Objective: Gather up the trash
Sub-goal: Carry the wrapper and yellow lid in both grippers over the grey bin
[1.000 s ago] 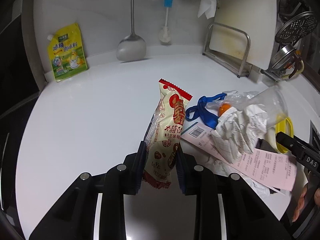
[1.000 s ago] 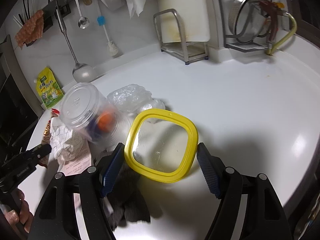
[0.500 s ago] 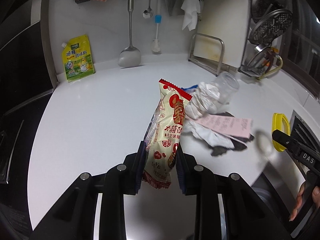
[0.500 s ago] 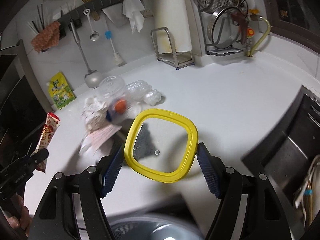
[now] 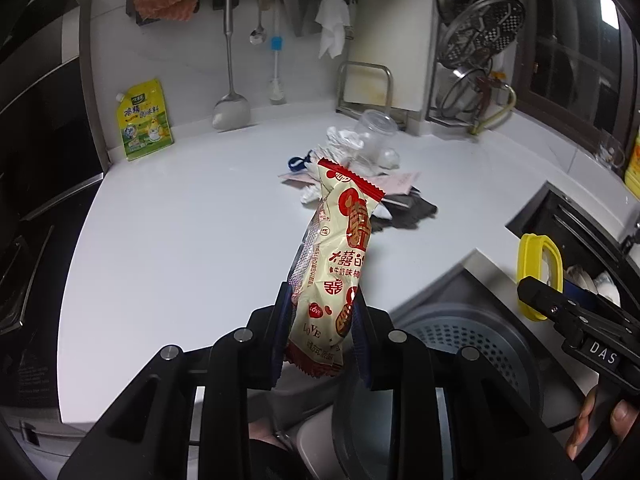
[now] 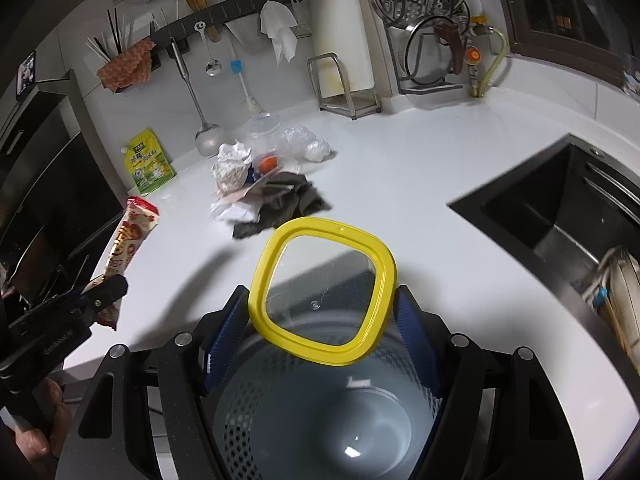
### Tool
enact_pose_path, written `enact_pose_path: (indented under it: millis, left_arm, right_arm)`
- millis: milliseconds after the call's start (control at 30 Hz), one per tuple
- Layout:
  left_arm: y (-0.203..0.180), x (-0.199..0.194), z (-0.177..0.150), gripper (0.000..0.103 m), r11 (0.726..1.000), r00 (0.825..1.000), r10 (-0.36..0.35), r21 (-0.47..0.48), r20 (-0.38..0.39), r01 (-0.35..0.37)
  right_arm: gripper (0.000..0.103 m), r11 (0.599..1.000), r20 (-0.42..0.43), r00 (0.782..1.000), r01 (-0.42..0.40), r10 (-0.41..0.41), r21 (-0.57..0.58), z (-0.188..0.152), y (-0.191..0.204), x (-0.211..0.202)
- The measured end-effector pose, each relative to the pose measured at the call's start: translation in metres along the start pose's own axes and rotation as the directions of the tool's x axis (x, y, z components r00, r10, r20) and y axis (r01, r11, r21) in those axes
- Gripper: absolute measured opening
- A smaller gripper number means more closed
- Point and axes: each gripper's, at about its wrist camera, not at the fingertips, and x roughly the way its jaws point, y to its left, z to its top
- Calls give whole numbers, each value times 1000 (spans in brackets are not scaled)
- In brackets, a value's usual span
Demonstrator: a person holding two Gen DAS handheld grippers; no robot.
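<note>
Now the snack wrapper [image 5: 336, 256] stands upright, clamped in the left gripper [image 5: 318, 320] at the worktop [image 5: 180, 220] edge; the right gripper [image 6: 320, 320] pinches a yellow-rimmed lid [image 6: 322, 292] over the grey perforated bin [image 6: 328, 412], other litter [image 6: 260, 184] piled beyond.

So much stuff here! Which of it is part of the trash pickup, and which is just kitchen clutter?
Part of the job:
- snack wrapper, clamped in the left gripper
- yellow-rimmed lid, held in the right gripper
- grey perforated bin below
- pile of crumpled paper, receipts and plastic

Just lying about:
- yellow seasoning pouch
- hanging ladle
- sink
</note>
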Motion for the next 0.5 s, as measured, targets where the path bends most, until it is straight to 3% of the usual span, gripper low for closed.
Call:
enact_pose_path:
  millis: [500]
  left_arm:
    - [-37, -22, -47, 28, 997, 998, -48, 53, -28, 49]
  right_arm:
    - [70, 999, -5, 999, 38, -39, -13, -52, -5, -47]
